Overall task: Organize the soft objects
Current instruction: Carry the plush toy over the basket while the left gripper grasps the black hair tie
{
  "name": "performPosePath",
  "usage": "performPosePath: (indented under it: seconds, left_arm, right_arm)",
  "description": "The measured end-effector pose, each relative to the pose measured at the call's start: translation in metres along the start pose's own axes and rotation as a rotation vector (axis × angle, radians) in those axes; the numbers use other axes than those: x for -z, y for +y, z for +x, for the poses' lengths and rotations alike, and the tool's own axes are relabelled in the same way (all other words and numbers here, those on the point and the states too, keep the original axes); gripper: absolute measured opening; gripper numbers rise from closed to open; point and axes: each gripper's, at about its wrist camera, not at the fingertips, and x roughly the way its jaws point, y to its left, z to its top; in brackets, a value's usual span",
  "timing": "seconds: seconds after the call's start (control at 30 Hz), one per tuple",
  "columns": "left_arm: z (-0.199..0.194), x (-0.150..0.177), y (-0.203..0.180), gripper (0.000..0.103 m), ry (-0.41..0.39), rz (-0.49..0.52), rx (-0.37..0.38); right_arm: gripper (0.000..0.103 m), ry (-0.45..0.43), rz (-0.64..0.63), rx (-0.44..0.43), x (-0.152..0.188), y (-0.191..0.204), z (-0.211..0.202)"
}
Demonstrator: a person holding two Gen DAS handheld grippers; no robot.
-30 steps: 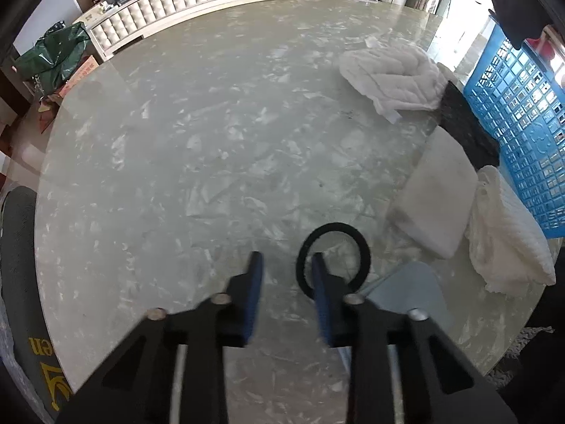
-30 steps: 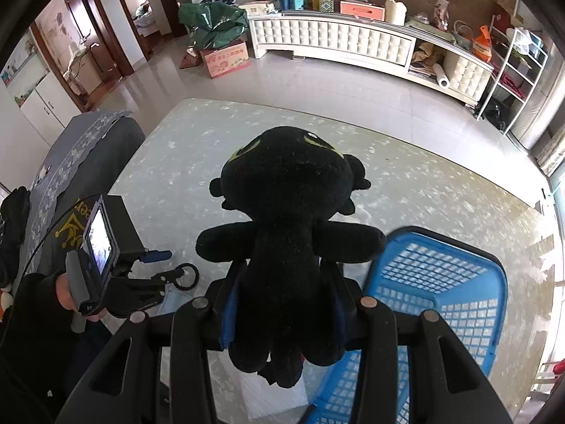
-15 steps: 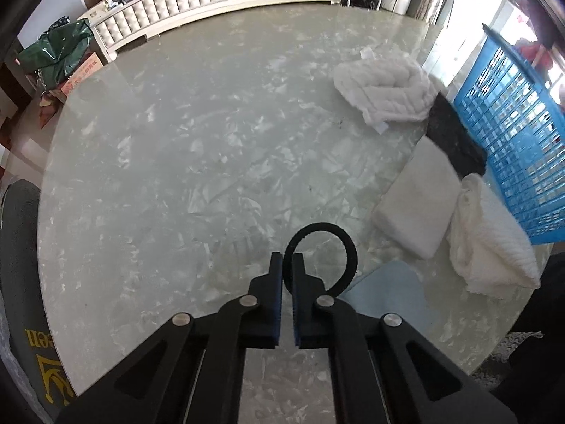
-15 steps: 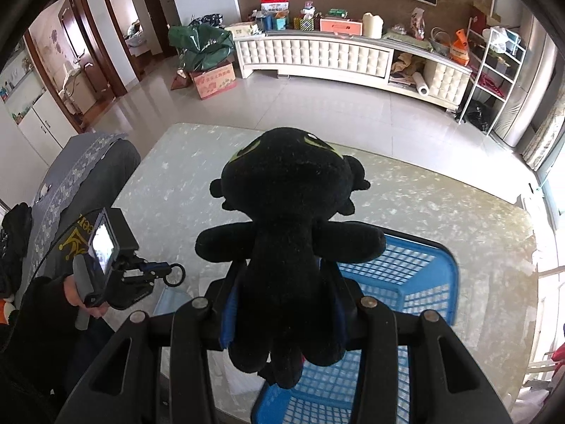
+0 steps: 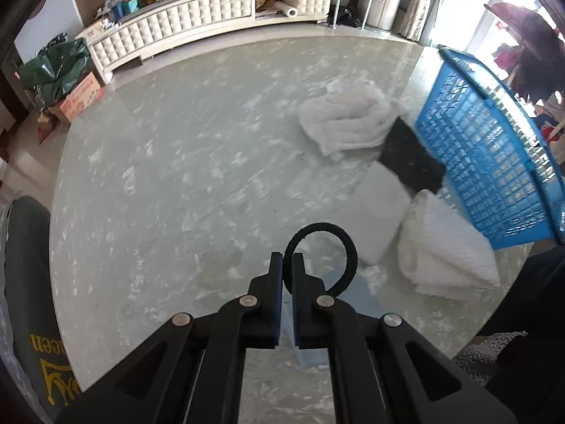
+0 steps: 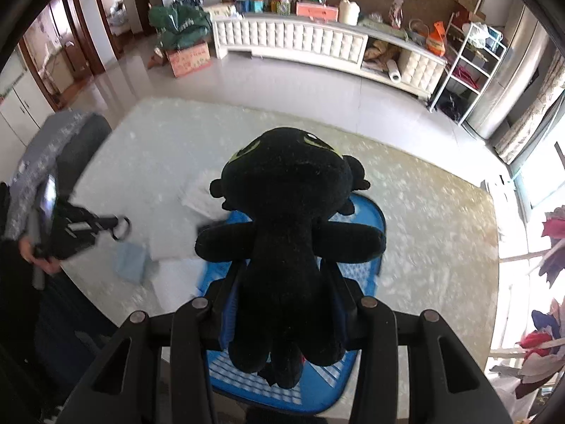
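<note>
Right tool [image 6: 282, 304] is clamped on one black plush toy [image 6: 287, 247], hanging right over the blue basket [image 6: 367, 219], so that one's basically sorted. Left tool [image 5: 287, 265] is pinched nearly closed on one black hair tie [image 5: 349, 247], lifted off the bench [image 5: 176, 176]. Still left: one blue cloth [image 5: 356, 293] underneath, then toward 2 o'clock three white pieces and one black cloth [image 5: 409, 162] beside the basket.

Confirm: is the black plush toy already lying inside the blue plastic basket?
No. The black plush toy is clamped in the right gripper, held above the blue plastic basket.
</note>
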Motion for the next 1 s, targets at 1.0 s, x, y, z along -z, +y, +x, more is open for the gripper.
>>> performPosePath:
  seconds: [1.0]
  left_arm:
    - [-0.031,-0.015,-0.037,0.004,-0.061,0.064,0.030]
  right_arm:
    - [0.042,0.274,-0.026,0.047,0.058,0.075,0.168]
